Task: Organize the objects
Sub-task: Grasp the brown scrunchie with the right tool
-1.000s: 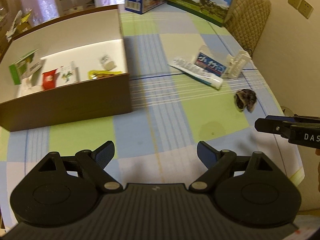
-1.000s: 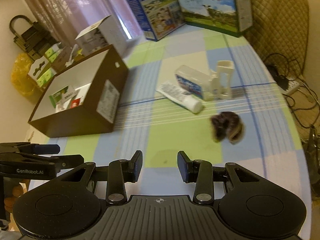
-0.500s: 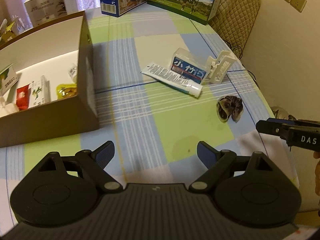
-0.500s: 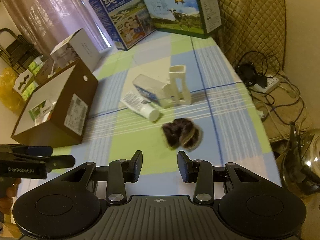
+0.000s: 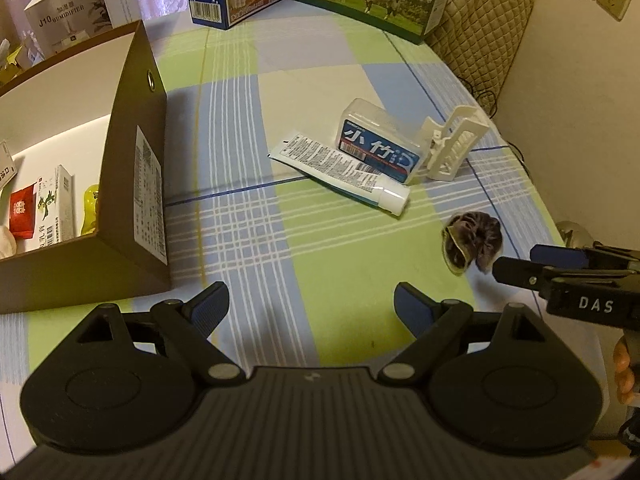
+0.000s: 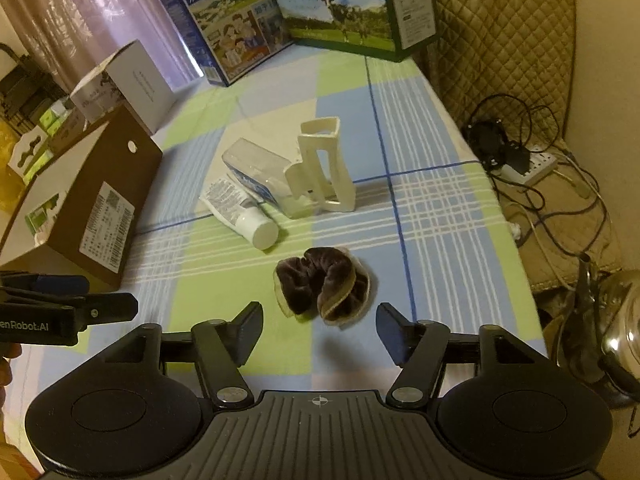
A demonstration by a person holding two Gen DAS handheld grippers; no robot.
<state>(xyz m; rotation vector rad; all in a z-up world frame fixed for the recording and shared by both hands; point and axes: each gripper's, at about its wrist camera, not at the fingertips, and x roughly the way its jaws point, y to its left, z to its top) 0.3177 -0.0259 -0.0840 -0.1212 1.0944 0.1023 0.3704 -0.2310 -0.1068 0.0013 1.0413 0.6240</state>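
Toothpaste tube (image 5: 343, 173) lies right of box (image 5: 132, 184).

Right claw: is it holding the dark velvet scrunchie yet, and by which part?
Nothing is held. The right claw is open, just short of the dark velvet scrunchie lying on the checked tablecloth. The left claw is open, empty.

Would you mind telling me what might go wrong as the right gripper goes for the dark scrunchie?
The right gripper is open just short of the scrunchie; soft fabric may slip or be only partly caught. The toothpaste tube lies close behind and could get nudged.
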